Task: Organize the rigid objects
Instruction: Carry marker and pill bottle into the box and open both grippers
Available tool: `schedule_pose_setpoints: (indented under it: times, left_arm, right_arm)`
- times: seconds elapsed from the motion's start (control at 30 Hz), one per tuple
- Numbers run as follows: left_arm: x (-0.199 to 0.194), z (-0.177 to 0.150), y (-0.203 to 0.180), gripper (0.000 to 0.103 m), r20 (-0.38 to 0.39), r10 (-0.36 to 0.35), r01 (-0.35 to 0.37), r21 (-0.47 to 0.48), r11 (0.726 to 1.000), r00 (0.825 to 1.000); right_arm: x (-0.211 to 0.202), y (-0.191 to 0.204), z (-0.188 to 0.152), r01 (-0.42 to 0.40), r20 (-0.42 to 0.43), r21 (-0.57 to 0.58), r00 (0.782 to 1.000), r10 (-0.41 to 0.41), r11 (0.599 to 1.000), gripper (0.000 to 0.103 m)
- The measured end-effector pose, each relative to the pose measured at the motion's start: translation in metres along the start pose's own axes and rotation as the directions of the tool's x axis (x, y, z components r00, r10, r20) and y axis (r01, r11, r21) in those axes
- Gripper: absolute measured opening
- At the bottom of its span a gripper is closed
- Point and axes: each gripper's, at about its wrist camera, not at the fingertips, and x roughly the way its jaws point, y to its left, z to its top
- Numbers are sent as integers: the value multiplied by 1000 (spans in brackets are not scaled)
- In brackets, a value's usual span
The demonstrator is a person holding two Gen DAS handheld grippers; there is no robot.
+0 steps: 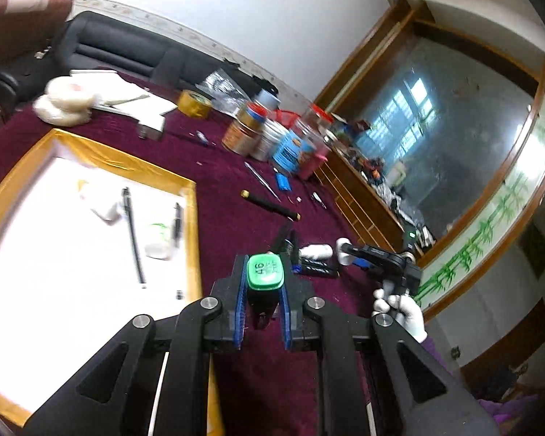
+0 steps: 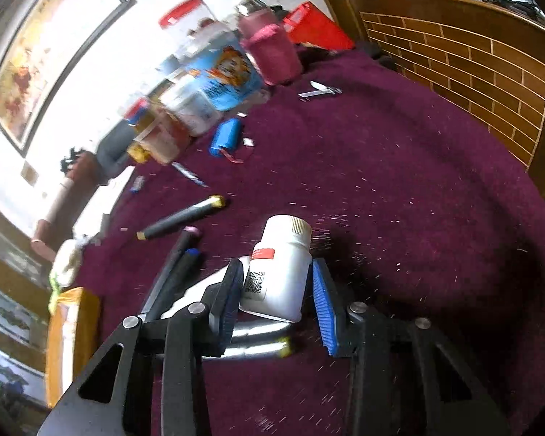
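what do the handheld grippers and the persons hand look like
Both the left gripper and the right gripper have black angular linkage arms with silver round pivot pins and ribbed blue pads on their fingers. The person's hand wears a white glove.

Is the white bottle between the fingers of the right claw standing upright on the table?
No, the white bottle lies tilted on the purple cloth, cap pointing away, between the right claw fingers.

White walls point(image 1: 279, 18), a black sofa point(image 1: 127, 51) far ahead-left of the gripper, a wood-framed mirror point(image 1: 454, 138) to its right reflecting bright windows.
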Motion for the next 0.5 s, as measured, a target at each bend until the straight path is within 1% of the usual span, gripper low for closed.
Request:
schedule_pose_setpoints:
  times: [0.1, 0.13, 0.27, 0.3, 0.37, 0.47, 0.5]
  left_arm:
    - [-20, 4, 21, 12, 19, 19, -19, -21, 1000, 1000]
    - [-26, 6, 29, 12, 24, 38, -38, -28, 999, 999]
    - [-37, 10, 58, 12, 17, 94, -93, -62, 994, 995]
    - [-37, 13, 65, 12, 10, 108, -107, -69, 992, 994]
    - [-35, 18, 78, 12, -13, 135, -136, -80, 987, 991]
    - [-22, 31, 98, 12, -57, 176, -181, -93, 979, 983]
    - [-18, 33, 100, 12, -64, 188, -193, -89, 977, 980]
  right_arm:
    - [-20, 15, -3, -58, 15, -28, 998, 58, 998, 34]
    - [-24, 24, -4, -83, 14, -42, 996, 83, 996, 34]
    - [-31, 68, -12, -187, -15, -106, 982, 187, 977, 34]
    - [-30, 85, -17, -222, -34, -129, 975, 220, 967, 34]
    - [-27, 111, -25, -267, -72, -163, 963, 258, 950, 34]
    - [-11, 157, -41, -342, -159, -204, 936, 314, 917, 34]
    - [-3, 176, -48, -372, -199, -215, 922, 332, 903, 34]
